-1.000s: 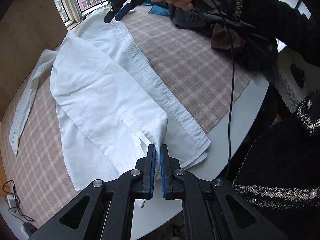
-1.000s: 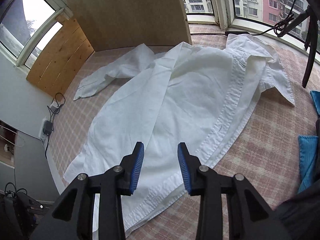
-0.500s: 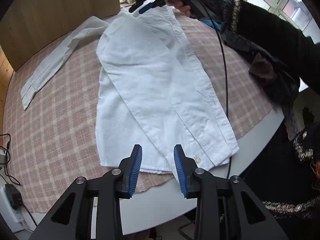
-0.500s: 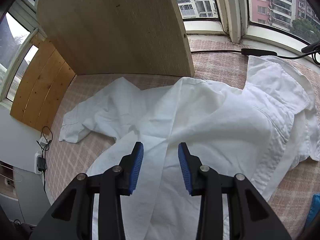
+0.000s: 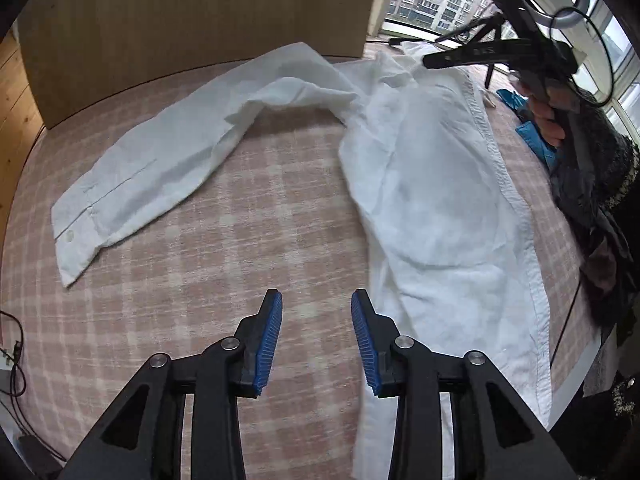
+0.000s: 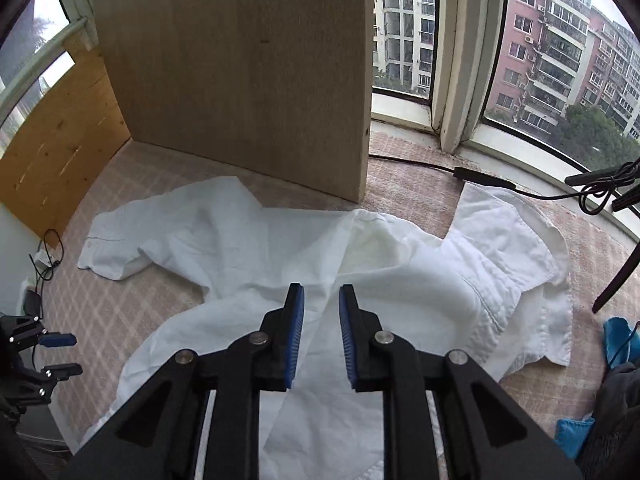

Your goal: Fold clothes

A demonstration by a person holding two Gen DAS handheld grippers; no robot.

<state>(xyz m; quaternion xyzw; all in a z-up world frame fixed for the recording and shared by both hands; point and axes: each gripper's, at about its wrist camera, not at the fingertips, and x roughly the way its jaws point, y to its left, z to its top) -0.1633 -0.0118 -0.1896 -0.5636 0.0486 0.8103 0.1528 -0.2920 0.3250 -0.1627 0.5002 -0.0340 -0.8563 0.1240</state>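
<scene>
A white button-up shirt lies on the pink plaid tablecloth, its body partly folded lengthwise, one long sleeve stretched out to the left. My left gripper is open and empty, above bare cloth just left of the shirt's lower body. My right gripper is open and empty, above the shirt near its shoulder; it also shows in the left wrist view over the collar. The collar lies at the right in the right wrist view.
A wooden panel stands behind the shirt, windows beside it. A black cable runs along the sill. Blue cloth and dark clothes lie at the right. The table's edge is at lower right. A charger and cables sit at left.
My left gripper let go of the shirt's cuff, opened, and swung left over bare cloth toward the spread sleeve. My right gripper moved up the shirt toward the shoulder.
</scene>
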